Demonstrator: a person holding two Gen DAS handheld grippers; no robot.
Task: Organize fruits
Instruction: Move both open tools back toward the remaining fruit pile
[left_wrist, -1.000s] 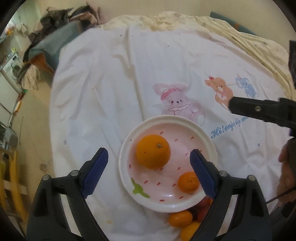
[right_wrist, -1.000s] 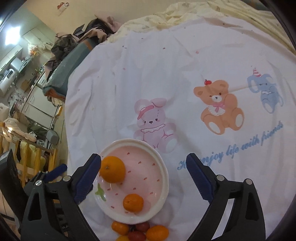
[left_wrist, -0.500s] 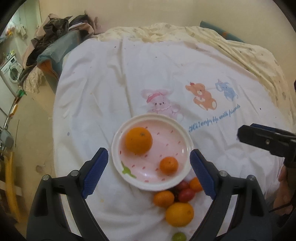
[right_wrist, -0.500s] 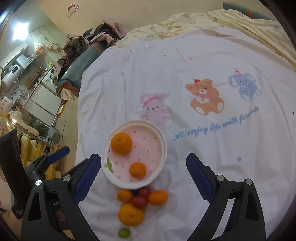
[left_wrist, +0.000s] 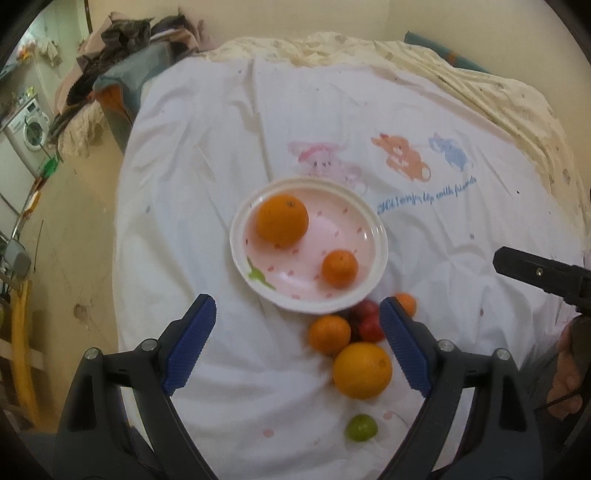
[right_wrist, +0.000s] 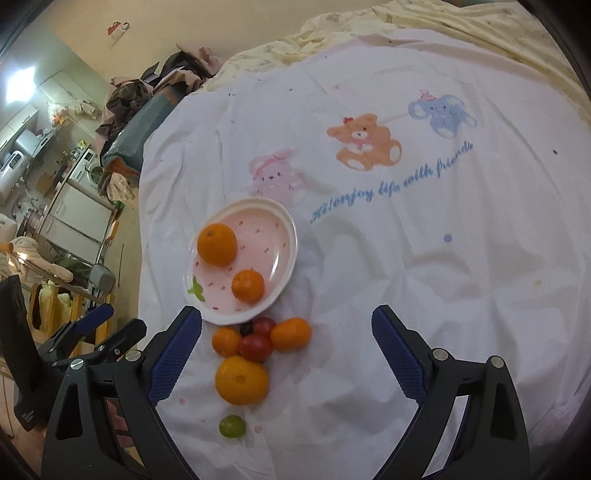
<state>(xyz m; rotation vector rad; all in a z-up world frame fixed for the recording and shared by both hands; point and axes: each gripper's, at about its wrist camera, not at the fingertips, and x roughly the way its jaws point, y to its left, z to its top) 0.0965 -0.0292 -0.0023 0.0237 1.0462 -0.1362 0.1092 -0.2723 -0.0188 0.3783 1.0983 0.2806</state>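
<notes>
Near the sheet's (right_wrist: 406, 258) front edge, the loose large orange (right_wrist: 242, 380) lies between both spread, empty grippers, left gripper (left_wrist: 299, 347) nearer than right gripper (right_wrist: 286, 354).

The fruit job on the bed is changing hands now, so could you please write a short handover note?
Left claw: open, empty. Right claw: open, empty.
Pink plate on the white sheet holds a large orange and a small orange.
Left on the sheet, just off the plate's near rim: big orange, two small oranges, red fruits, green fruit.
Remaining: move these onto the plate.
</notes>
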